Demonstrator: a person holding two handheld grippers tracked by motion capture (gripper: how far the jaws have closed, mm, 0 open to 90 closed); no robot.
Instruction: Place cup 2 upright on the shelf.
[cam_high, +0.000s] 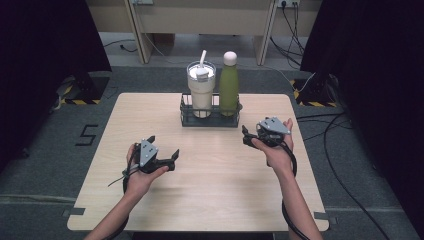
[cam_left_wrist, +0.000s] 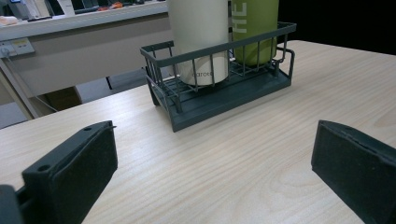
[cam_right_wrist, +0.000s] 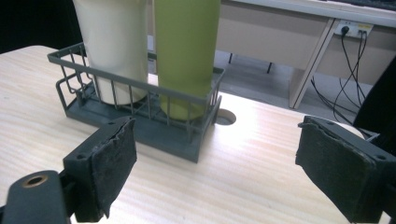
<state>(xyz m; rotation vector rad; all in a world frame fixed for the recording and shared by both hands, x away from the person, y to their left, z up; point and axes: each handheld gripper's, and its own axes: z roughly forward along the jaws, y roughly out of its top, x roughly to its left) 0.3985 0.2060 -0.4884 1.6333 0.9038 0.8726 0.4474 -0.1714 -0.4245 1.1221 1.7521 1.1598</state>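
Observation:
A dark grey wire basket (cam_high: 210, 119) stands at the table's far middle. It holds a cream tumbler (cam_high: 201, 92) with a lid and straw on the left and a green bottle (cam_high: 229, 85) with a pale cap on the right, both upright. My left gripper (cam_high: 164, 147) hovers near the table's front left, open and empty, aimed at the basket (cam_left_wrist: 219, 100), tumbler (cam_left_wrist: 198, 37) and bottle (cam_left_wrist: 254, 28). My right gripper (cam_high: 257, 127) is just right of the basket, open and empty. Its view has the bottle (cam_right_wrist: 187, 46) straight ahead, the tumbler (cam_right_wrist: 114, 42) to the left, and the basket (cam_right_wrist: 140, 84) close.
The light wooden table (cam_high: 210, 190) has bare surface in front of the basket. A round hole (cam_right_wrist: 225, 116) in the tabletop lies beside the basket's end. Cables (cam_high: 345, 150) trail on the floor at right; dark curtains flank both sides.

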